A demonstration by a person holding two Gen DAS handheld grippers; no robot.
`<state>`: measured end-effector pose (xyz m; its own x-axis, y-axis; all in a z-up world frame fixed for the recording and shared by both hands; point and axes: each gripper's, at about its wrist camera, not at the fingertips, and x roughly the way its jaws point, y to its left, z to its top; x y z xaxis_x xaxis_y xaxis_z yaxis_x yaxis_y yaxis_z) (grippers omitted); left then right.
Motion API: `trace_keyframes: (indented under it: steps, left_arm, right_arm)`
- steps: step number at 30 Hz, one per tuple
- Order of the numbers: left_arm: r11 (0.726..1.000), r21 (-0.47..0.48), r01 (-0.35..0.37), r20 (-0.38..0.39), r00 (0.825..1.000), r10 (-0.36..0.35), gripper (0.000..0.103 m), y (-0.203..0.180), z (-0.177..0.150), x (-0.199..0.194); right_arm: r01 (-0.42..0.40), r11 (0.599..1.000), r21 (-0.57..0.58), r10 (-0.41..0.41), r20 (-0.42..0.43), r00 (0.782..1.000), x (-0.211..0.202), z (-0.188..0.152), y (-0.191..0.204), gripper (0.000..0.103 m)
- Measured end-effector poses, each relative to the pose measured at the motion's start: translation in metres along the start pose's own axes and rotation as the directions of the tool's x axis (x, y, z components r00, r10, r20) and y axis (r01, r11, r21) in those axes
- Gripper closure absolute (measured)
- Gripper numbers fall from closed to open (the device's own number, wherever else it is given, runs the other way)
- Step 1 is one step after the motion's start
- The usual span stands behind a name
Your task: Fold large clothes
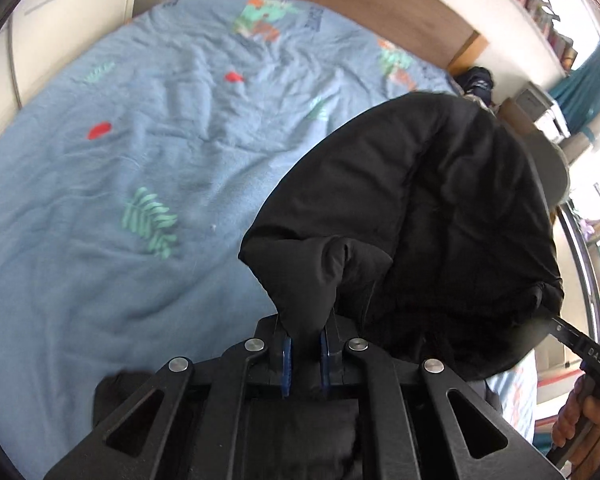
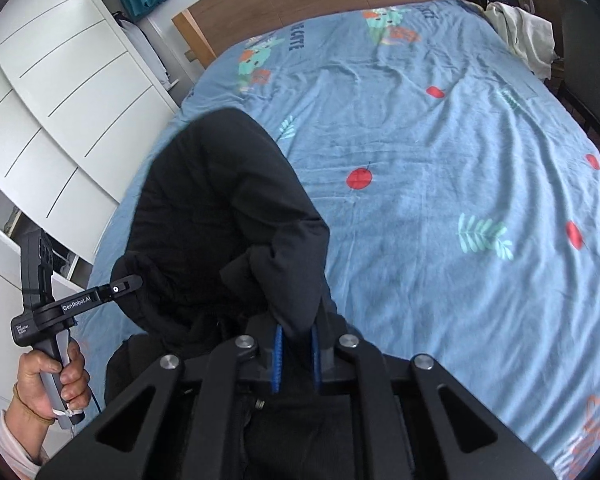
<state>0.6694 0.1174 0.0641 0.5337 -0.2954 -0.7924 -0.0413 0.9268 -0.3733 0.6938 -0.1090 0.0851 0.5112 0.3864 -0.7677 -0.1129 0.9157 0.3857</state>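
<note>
Evidently both the left gripper (image 1: 306, 344) and the right gripper (image 2: 296, 346) have their fingers clamped on bunched edges of the black jacket (image 1: 420, 208), which hangs above the blue bed (image 1: 120, 160), likely to spread it for folding.

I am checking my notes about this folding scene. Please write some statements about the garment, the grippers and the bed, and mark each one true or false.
1. The left gripper is shut on the black jacket. True.
2. The right gripper is open and holds nothing. False: it is also shut on the black jacket.
3. The bed cover is blue with red dots and green leaves. True.
4. The jacket lies flat and spread out on the cover. False: it hangs bunched from both grippers.
5. The headboard is white metal. False: it is brown wood.
</note>
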Motion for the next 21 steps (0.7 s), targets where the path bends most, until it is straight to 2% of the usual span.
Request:
trace_keyframes:
  steps: [5, 9, 14, 18, 21]
  left_arm:
    - [0.998, 0.058, 0.003, 0.05, 0.999, -0.006, 0.093, -0.001, -0.052, -0.044]
    - [0.997, 0.073, 0.016, 0.054, 0.998, -0.02, 0.093, 0.008, -0.097, -0.052]
    - [0.998, 0.02, 0.067, 0.051, 0.996, -0.068, 0.094, 0.03, -0.144, -0.048]
    - [0.997, 0.016, 0.08, 0.059, 0.995, -0.081, 0.094, 0.036, -0.167, -0.046]
    - [0.996, 0.034, 0.082, 0.078, 0.993, -0.085, 0.094, 0.037, -0.176, -0.043]
  right_arm:
    - [-0.028, 0.999, 0.034, 0.026, 0.052, 0.998, -0.045, -0.048, 0.0, 0.094]
    - [-0.041, 0.999, 0.03, 0.039, 0.081, 0.996, -0.062, -0.094, -0.003, 0.094]
    - [-0.059, 0.997, 0.057, 0.053, 0.096, 0.994, -0.064, -0.146, -0.016, 0.094]
    - [-0.069, 0.995, 0.075, 0.06, 0.113, 0.992, -0.06, -0.182, -0.028, 0.094]
    - [-0.065, 0.996, 0.064, 0.057, 0.119, 0.991, -0.055, -0.196, -0.031, 0.094]
